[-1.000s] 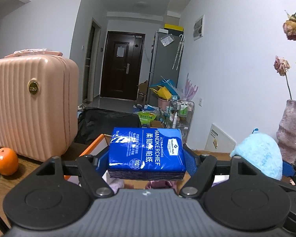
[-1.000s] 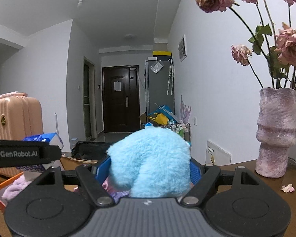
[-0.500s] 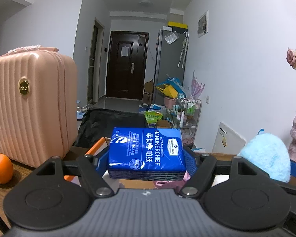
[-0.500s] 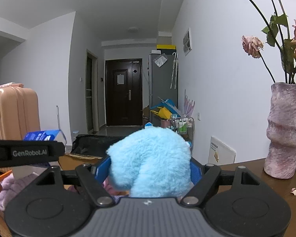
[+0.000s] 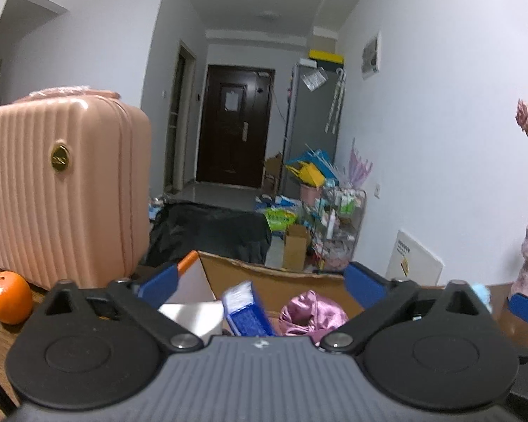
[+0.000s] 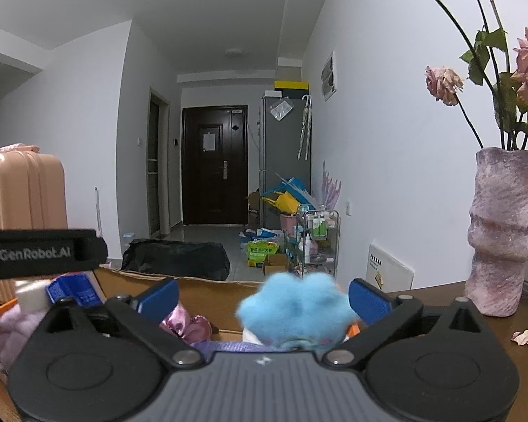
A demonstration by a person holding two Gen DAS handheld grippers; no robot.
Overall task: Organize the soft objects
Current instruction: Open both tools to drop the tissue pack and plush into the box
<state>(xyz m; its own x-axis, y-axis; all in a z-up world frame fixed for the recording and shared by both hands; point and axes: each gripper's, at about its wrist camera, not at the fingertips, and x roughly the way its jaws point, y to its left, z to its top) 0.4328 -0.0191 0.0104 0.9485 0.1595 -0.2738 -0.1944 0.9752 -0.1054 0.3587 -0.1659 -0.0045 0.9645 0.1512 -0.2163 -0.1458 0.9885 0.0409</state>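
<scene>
While both grippers hover level over the cardboard box (image 5: 292,281), each pointing down the hallway toward the dark door (image 5: 234,126), their blue pads stand spread wide with nothing gripped between them. Below the left gripper (image 5: 260,283), the blue tissue pack (image 5: 248,307) sits tilted inside the box, its long axis running away from the camera and one end raised, just beside a pink satin pouch (image 5: 313,313) and a white carton (image 5: 193,311). Between the parted pads of the right gripper (image 6: 262,293), the fluffy blue plush toy (image 6: 294,304) shows blurred at the box's near right side, free of both pads; whether it has settled cannot be told. A pink suitcase (image 5: 60,183) and an orange (image 5: 8,297) occupy the table's left edge, while a mottled vase (image 6: 503,232) of dried roses (image 6: 443,84) stands at its right edge.
</scene>
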